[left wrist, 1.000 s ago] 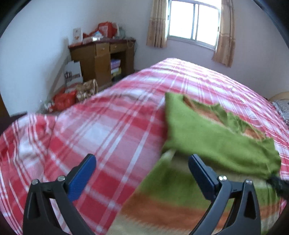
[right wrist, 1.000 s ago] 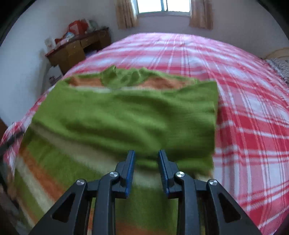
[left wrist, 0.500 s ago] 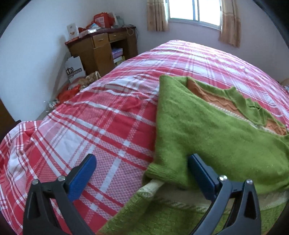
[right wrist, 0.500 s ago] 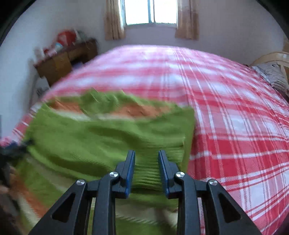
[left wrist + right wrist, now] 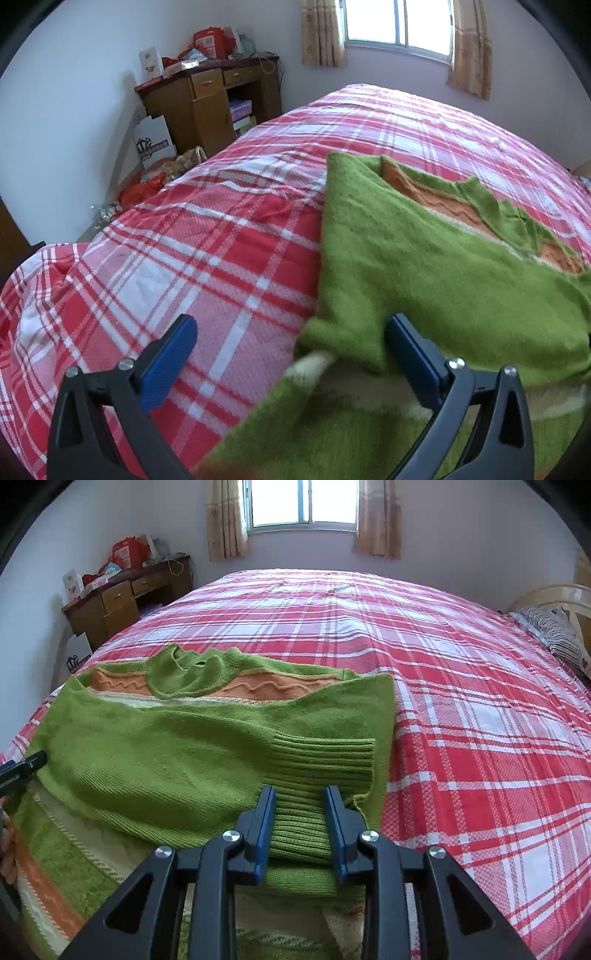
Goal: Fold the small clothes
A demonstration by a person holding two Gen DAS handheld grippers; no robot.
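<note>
A green sweater (image 5: 177,753) with orange and cream stripes lies on the bed, a sleeve folded across its chest. It also shows in the left wrist view (image 5: 424,269). My right gripper (image 5: 300,801) is partly open over the sleeve's ribbed cuff (image 5: 325,764), which lies between its jaws. My left gripper (image 5: 291,339) is wide open at the sweater's left edge, with the sleeve fold just inside its right finger (image 5: 413,350). The tip of the left gripper shows at the left edge of the right wrist view (image 5: 22,768).
The bed has a red and white plaid cover (image 5: 461,701). A wooden desk (image 5: 210,99) with clutter stands by the left wall, bags on the floor beside it (image 5: 155,147). A pillow (image 5: 554,631) lies at the far right. A window (image 5: 303,502) is behind.
My right gripper carried the sleeve cuff across the sweater and its jaws have opened slightly. My left gripper moved in closer to the sweater's left edge and stayed open.
</note>
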